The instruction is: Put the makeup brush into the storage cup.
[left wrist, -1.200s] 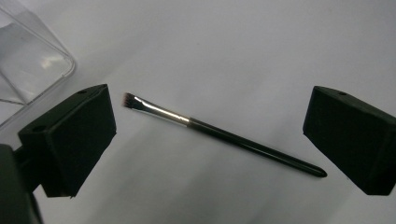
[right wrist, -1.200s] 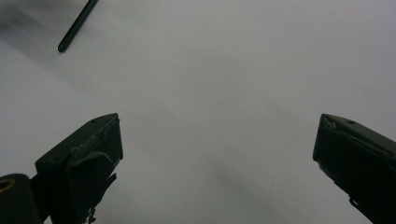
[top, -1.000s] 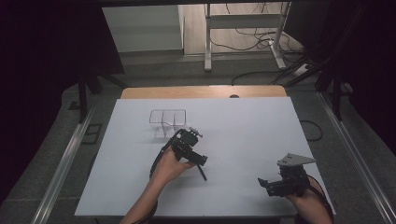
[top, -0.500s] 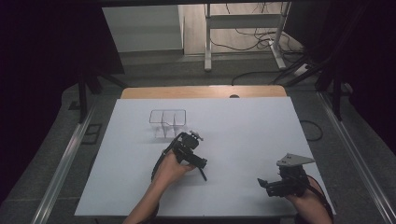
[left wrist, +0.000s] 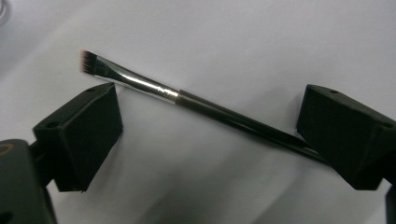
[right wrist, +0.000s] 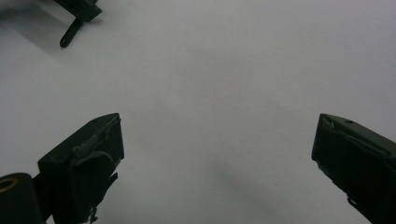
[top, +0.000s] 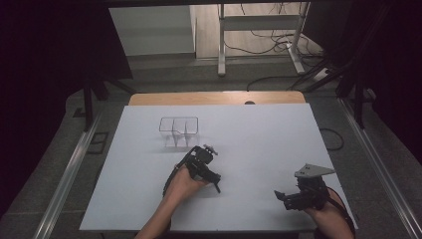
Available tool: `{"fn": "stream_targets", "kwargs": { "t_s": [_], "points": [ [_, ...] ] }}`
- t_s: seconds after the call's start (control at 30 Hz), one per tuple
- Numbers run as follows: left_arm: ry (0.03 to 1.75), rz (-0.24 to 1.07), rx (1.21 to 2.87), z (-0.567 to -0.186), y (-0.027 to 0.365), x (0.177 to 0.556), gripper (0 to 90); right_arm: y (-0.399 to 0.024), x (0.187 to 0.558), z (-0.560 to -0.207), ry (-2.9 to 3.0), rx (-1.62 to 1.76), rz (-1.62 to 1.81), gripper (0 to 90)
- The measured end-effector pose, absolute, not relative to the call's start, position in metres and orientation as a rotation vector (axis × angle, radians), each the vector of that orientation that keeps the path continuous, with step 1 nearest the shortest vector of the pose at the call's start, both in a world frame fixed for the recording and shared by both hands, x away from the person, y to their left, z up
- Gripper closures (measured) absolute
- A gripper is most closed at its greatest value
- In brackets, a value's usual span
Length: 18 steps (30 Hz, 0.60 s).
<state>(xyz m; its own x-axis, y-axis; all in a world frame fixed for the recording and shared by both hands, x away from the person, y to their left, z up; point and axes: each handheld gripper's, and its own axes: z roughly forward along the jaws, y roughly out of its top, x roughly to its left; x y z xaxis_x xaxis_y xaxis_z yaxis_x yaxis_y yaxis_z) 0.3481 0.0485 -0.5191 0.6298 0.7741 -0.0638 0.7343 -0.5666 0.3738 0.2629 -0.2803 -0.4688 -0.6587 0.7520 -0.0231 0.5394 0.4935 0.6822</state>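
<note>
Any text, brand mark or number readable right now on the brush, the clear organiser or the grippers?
None can be read.
Brush: the silver ferrule and dark handle show no print.
Clear organiser: no label visible.
Left gripper and right gripper: plain black jaws, no markings.

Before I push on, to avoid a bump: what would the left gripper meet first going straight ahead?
The thin makeup brush, lying across between the open left gripper; depth is unclear.

High view looks down from above; both gripper views skim close over the same white table (top: 259, 129).
</note>
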Motion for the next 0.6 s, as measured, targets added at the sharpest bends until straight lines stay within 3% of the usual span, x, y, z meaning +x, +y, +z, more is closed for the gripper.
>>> {"fn": "stream_targets", "kwargs": {
  "t_s": [0.13, 0.4, 0.43, 0.6],
  "points": [
    [1.227, 0.138, 2.501, -0.513, 0.051, 0.347, 24.4, -0.28, 0.263, -0.469, 2.426, 1.085, 0.939, 2.5],
    [1.232, 0.089, 2.566, -0.504, 0.056, 0.345, 80.8, -0.28, 0.263, -0.469, 2.428, 1.082, 0.934, 2.6],
    [1.225, 0.087, 2.566, -0.505, 0.056, 0.345, 84.2, -0.279, 0.263, -0.469, 2.428, 1.081, 0.933, 2.7],
    [1.218, 0.062, 2.571, -0.504, 0.057, 0.348, 84.3, -0.279, 0.263, -0.469, 2.431, 1.078, 0.931, 2.8]
  ]
}}
